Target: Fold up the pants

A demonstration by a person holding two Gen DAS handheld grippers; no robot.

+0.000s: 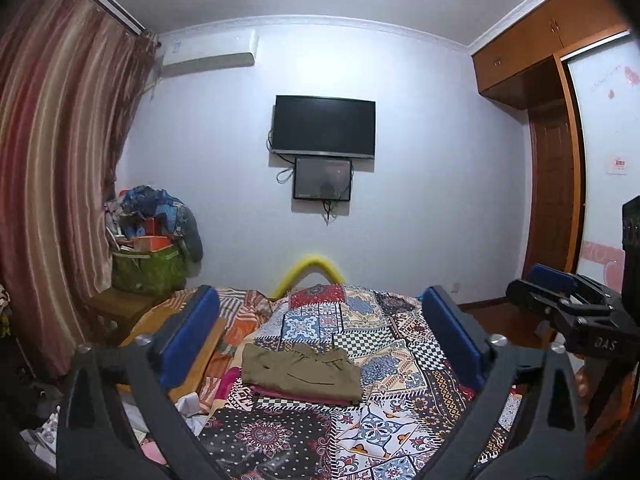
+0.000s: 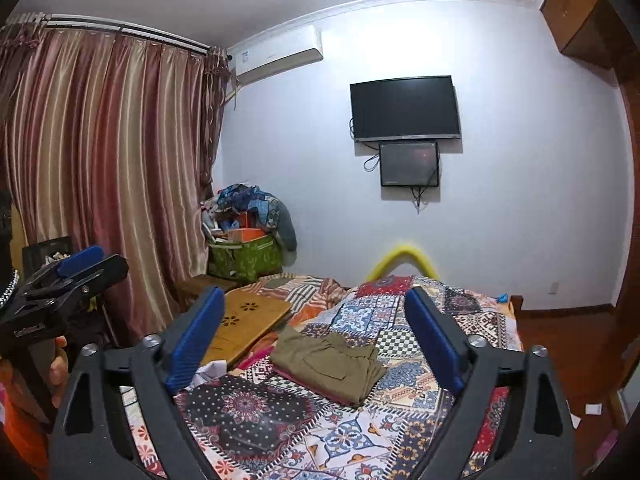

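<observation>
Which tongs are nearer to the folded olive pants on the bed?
Neither clearly. Both left tongs and right tongs hang open above the bed, well short of the pants, touching nothing. The pants sit centred between the fingers in each wrist view, so the distances look about equal.

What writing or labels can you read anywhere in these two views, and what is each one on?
"DAS": raised letters on the right gripper body, as best they read.
Air conditioner: small marks, too blurred.
Wardrobe door: pink script and a red-and-white sticker, unreadable.
Olive pants: no text.
</observation>
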